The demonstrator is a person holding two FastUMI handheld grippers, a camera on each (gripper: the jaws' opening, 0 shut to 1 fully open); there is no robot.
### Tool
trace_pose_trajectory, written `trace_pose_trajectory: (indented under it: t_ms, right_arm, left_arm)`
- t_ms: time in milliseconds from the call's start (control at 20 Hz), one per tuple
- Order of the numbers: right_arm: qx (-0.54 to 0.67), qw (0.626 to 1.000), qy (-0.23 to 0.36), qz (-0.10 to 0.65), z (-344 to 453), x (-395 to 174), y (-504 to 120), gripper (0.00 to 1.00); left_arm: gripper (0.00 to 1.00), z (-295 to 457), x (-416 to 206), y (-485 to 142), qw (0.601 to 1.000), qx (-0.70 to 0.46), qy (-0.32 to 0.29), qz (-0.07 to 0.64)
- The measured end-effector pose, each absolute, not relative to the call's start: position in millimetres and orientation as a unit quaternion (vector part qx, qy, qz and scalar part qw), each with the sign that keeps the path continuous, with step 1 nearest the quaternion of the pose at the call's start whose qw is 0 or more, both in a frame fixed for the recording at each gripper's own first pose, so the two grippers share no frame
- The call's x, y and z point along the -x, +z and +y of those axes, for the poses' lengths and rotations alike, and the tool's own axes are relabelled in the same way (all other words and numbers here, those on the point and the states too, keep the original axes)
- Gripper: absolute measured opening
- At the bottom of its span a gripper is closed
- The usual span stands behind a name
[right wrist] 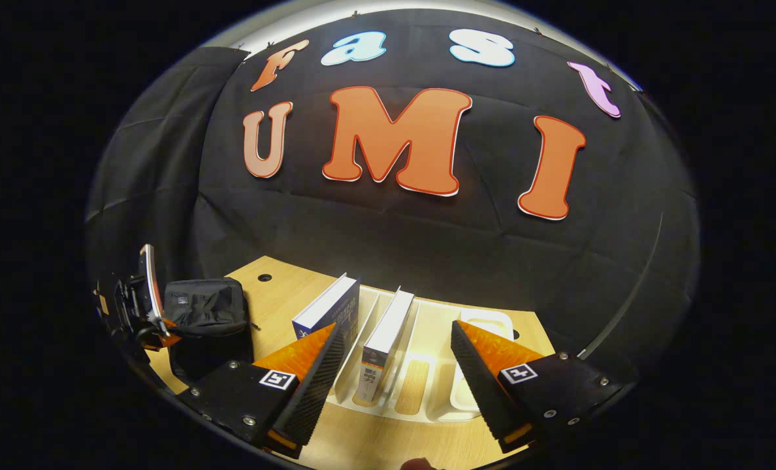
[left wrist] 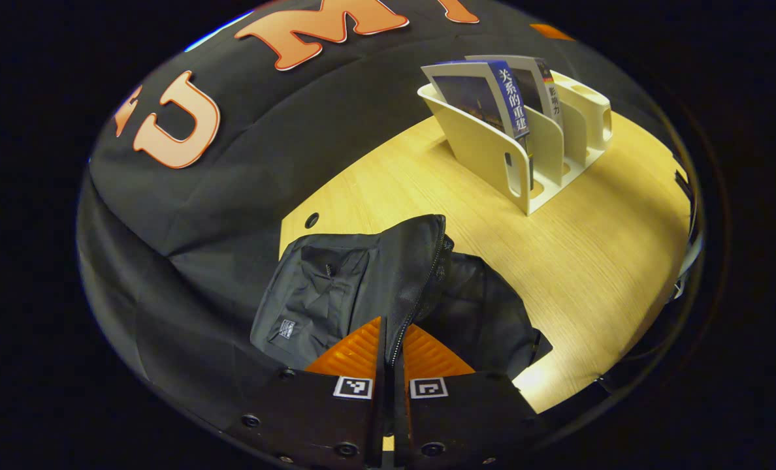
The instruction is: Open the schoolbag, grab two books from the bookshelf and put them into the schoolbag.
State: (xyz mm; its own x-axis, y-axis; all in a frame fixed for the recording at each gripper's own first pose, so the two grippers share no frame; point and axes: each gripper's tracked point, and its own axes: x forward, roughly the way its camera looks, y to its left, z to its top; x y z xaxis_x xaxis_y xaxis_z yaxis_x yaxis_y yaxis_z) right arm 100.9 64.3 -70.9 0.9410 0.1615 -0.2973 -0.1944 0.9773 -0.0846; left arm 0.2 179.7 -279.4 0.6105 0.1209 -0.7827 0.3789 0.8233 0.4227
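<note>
Right gripper view: right tool (right wrist: 394,372) spread | two books (right wrist: 383,339) | left tool (left wrist: 393,339) pinching schoolbag (left wrist: 362,287)

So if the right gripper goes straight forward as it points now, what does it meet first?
Most likely the white-edged book standing in the bookshelf, between the open fingers of the right gripper. Depth is unclear.

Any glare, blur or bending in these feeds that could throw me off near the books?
Left gripper view: sharp; a glare patch on the table beside the schoolbag; fisheye curves the table edge. Right gripper view: bookshelf brightly lit, both books crisp.
</note>
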Motion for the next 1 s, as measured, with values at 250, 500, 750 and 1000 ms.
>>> trace_pose_trajectory:
  t_ms: [250, 500, 750, 1000]
  right_arm:
    - [0.053, 0.98, 0.079, 0.173, 102, -111, -63, 0.98]
    - [0.051, 0.976, 0.067, 0.202, 129, -124, -54, 0.98]
    - [0.081, 0.968, 0.061, 0.23, 151, -138, -51, 0.98]
    - [0.083, 0.956, 0.064, 0.273, 164, -160, -57, 0.98]
  left_arm:
    - [0.06, 192, -8, -251, 0.851, -0.254, -0.148, 0.436]
    - [0.06, 208, -17, -221, 0.848, -0.218, -0.2, 0.44]
    - [0.06, 220, -27, -207, 0.825, -0.241, -0.247, 0.448]
    - [0.06, 228, -38, -188, 0.815, -0.223, -0.261, 0.468]
